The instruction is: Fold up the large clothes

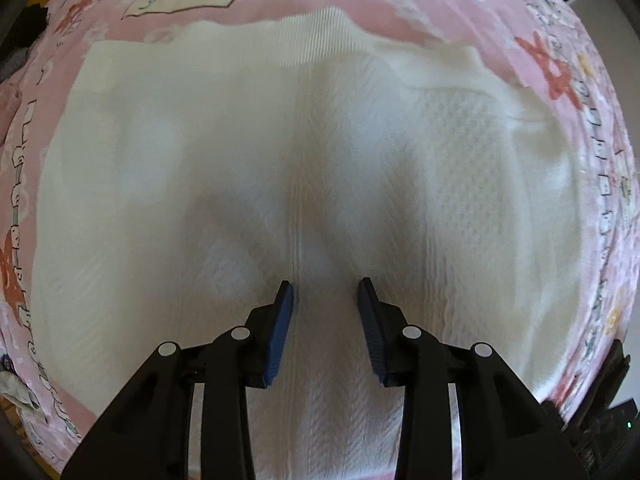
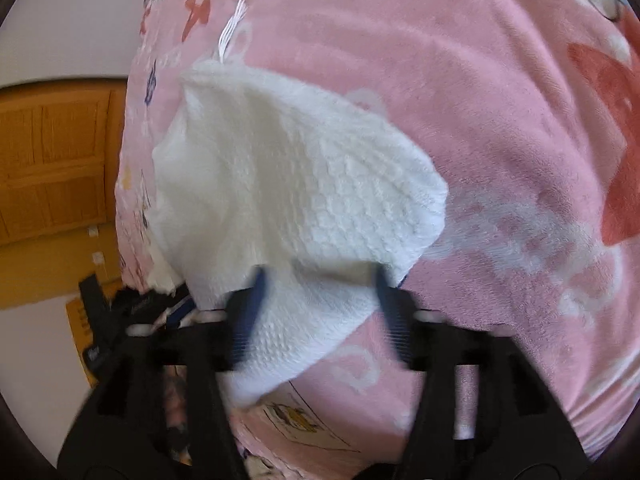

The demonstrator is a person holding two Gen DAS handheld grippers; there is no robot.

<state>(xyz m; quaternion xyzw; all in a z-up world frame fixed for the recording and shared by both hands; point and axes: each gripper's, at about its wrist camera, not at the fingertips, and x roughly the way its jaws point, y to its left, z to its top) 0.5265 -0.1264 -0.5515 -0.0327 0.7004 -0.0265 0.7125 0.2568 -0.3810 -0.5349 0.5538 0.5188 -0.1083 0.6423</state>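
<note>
A large white knit garment [image 1: 248,152] lies spread over a pink patterned blanket [image 1: 404,4], its ribbed hem [image 1: 316,36] at the far side. My left gripper [image 1: 326,290] points straight down at it. A raised ridge of the knit fills the gap between its blue pads, creases run in toward them, and it is shut on that fold. In the right wrist view a loose end of the white garment [image 2: 296,176] drapes across the pink blanket [image 2: 480,120]. My right gripper [image 2: 318,288] is open, its jaws wide apart; the cloth lies between them without being pinched.
The bed's edge drops off at the left of the right wrist view, with a wooden door [image 2: 52,160] and dark items on the floor [image 2: 116,320] beyond it. Dark equipment [image 1: 608,420] sits off the blanket at the lower right of the left wrist view.
</note>
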